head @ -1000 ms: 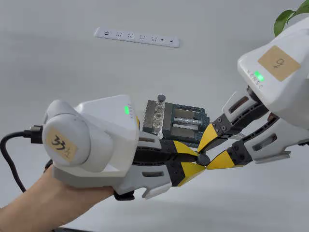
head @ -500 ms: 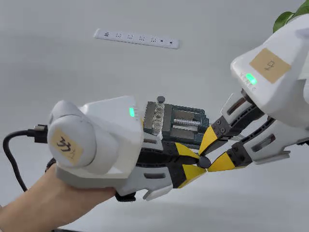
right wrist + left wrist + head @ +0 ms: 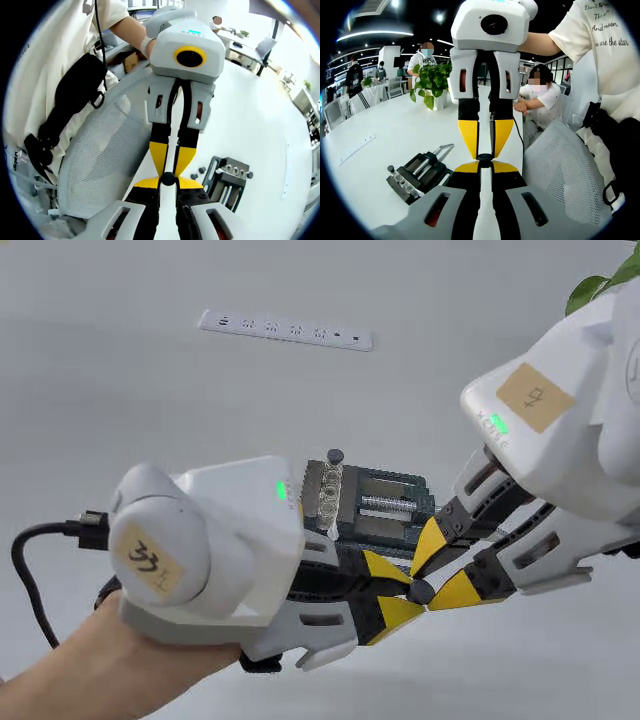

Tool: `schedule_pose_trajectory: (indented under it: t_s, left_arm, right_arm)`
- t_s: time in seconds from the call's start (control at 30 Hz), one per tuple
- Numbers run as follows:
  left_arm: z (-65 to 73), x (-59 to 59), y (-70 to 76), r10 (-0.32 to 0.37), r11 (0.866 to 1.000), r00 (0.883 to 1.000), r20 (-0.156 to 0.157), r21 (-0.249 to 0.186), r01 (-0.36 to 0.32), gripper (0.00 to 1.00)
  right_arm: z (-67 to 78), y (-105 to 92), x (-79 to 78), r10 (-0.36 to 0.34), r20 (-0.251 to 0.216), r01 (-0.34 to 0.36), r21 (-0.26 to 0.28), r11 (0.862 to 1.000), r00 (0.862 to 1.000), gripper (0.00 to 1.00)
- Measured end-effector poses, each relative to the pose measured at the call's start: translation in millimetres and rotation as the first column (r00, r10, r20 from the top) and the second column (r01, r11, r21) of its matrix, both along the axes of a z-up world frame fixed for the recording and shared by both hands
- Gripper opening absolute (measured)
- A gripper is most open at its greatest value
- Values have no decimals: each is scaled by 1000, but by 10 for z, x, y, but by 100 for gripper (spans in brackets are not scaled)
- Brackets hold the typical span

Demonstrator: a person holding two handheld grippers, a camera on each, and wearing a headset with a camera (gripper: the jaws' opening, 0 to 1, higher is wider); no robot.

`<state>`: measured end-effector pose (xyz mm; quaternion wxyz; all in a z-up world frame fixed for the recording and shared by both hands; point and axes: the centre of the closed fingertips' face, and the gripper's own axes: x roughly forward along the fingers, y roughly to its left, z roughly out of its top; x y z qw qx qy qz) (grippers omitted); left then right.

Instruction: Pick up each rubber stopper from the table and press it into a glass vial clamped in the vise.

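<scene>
Tabletop (image 3: 140, 410): pale and plain, with the work set around its middle and two tools meeting toward its near edge.
Left hand-held gripper (image 3: 407, 593): held in the person's hand (image 3: 110, 675) at lower left. Its yellow-tipped jaws are drawn almost together, pinching the stopper from one side.
Right hand-held gripper (image 3: 435, 583): reaching in from the right edge, its jaws likewise all but closed on the same stopper. Which tool bears the load cannot be told.
Power strip (image 3: 285, 328): lying flat toward the far edge, well apart from the work.
Vise (image 3: 385, 508): mid-tabletop, just beyond the meeting jaw tips, with its screw showing.
Vials (image 3: 325, 490): a row of clear glass vials clamped upright in the vise. The farthest wears a seated stopper (image 3: 335, 455); the nearer ones look open.
Stopper (image 3: 421, 591): small, dark and round, held off the tabletop between the four jaw tips, near the vise but not over the vials.
Loose stoppers (image 3: 202, 170): two dark specks on the tabletop just beside the vise in the right gripper view, probably awaiting their turn.
Handover: over the past second the tip-to-tip pinch has held. The pair has drifted slightly toward the near edge, away from the vise, and the right tool has tilted a little. That reads as a pass or re-grip still under way. One tool must let go before the press into a vial can begin.
</scene>
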<state>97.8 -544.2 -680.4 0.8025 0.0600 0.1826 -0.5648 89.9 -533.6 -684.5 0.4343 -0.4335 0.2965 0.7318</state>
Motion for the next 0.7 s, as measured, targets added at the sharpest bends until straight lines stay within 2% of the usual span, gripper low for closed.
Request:
schedule_pose_trajectory:
  t_s: [0.07,0.17,0.23,0.3,0.33,0.4,0.47,0.53,0.7]
  left_arm:
    - [-2,4,-2,3,1000,1000,7,2,-3,4]
    - [-17,13,0,13,1000,1000,-2,3,-13,4]
    - [-26,27,10,18,1000,1000,9,11,-18,4]
    - [-23,42,18,30,1000,1000,-2,-1,-30,7]
    - [-41,52,32,38,999,999,-10,3,-38,10]
    - [-80,67,58,47,999,999,-2,20,-47,17]
    - [-131,85,96,64,997,998,-8,33,-64,25]
    - [-196,119,141,93,994,996,-7,54,-93,39]
    - [-321,188,252,156,984,988,-17,87,-154,64]
  right_arm:
    - [-3,0,6,2,3,-2,-1,1000,1000,6]
    - [-21,-2,21,-7,-1,7,-6,1000,1000,6]
    - [-22,1,37,-10,2,10,-3,1000,1000,6]
    - [-20,11,64,-20,4,20,1,1000,1000,6]
    - [-22,6,84,-19,10,19,-2,1000,1000,6]
    - [-38,-11,122,-18,23,19,-10,1000,1000,6]
    - [-56,-14,156,-29,23,30,-15,999,999,6]
    - [-72,-22,197,-38,28,39,-20,999,999,6]
    - [-112,-35,255,-44,40,45,-32,998,998,6]
